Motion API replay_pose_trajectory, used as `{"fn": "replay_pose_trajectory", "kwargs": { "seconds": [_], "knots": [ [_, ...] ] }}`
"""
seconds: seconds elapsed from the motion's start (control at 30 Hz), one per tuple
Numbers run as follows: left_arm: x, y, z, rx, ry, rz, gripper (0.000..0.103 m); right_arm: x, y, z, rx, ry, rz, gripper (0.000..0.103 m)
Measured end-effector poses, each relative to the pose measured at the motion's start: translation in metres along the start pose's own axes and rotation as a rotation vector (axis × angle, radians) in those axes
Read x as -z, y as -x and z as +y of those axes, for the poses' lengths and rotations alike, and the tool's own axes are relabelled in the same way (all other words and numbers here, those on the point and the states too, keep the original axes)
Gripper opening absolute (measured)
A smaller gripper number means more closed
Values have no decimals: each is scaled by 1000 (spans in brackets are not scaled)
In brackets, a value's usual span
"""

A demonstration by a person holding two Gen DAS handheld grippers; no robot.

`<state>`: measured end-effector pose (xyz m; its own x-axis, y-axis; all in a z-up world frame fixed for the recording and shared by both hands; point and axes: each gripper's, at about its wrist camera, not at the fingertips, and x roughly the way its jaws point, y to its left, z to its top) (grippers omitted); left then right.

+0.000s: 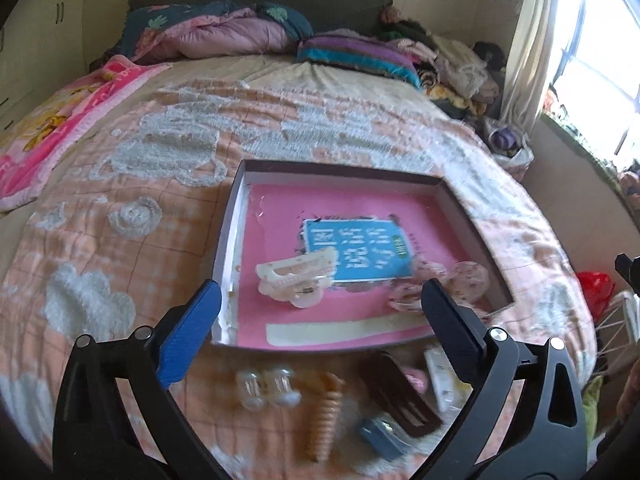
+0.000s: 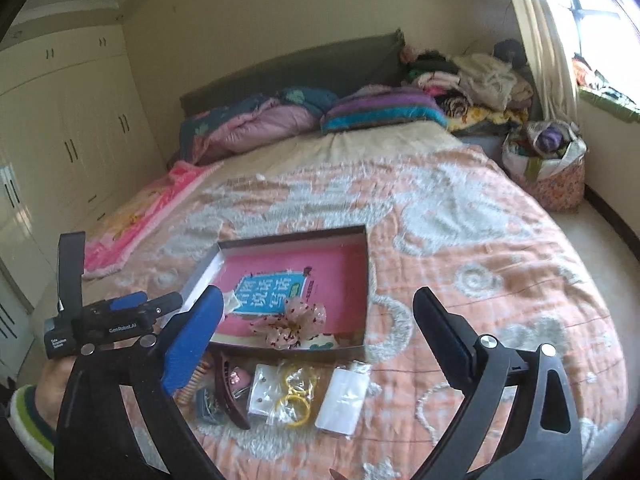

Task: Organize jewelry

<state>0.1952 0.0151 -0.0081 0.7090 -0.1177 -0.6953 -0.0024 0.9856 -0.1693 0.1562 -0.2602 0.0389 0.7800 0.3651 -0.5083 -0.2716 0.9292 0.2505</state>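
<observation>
Left gripper (image 1: 320,300): jaws spread wide with nothing between them, hanging over the near edge of the shallow box (image 1: 476,216) on the bedspread (image 1: 120,184).
Right gripper (image 2: 318,312): jaws likewise apart and empty, aimed at the box's near right corner.
Already in the box: a cream claw clip (image 1: 298,276) at the near left and a sheer floral bow (image 2: 294,324) at the near right, both lying on the pink book cover (image 1: 348,208).
Left to sort: loose pieces on the bedspread just in front of the box, below both grippers.
Nearest each hand: by my reading, the two clear hair rollers (image 1: 266,392) and the peach spiral hair tie (image 1: 326,416) sit under the left gripper; the yellow rings in a clear bag (image 2: 294,392) and the white packet (image 2: 342,400) sit under the right.
Long axis: the dark brown clip (image 2: 230,392) runs roughly towards and away from the camera, so jaws would cross it sideways.
Only in right view: the yellow rings, the earring card (image 2: 264,394), and the left gripper seen from the side.
Only in left view: the rollers.
</observation>
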Motion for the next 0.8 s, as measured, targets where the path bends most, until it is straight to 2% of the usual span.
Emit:
{"fn": "replay_pose_trajectory", "kwargs": {
  "seconds": [0.37,0.8],
  "knots": [
    [0,69,-11,14,-6,-106,94,-7,76,-4,-17,-5,-141,99],
    [12,111,-18,22,-23,-152,94,-7,113,11,-31,41,-172,99]
  ]
}}
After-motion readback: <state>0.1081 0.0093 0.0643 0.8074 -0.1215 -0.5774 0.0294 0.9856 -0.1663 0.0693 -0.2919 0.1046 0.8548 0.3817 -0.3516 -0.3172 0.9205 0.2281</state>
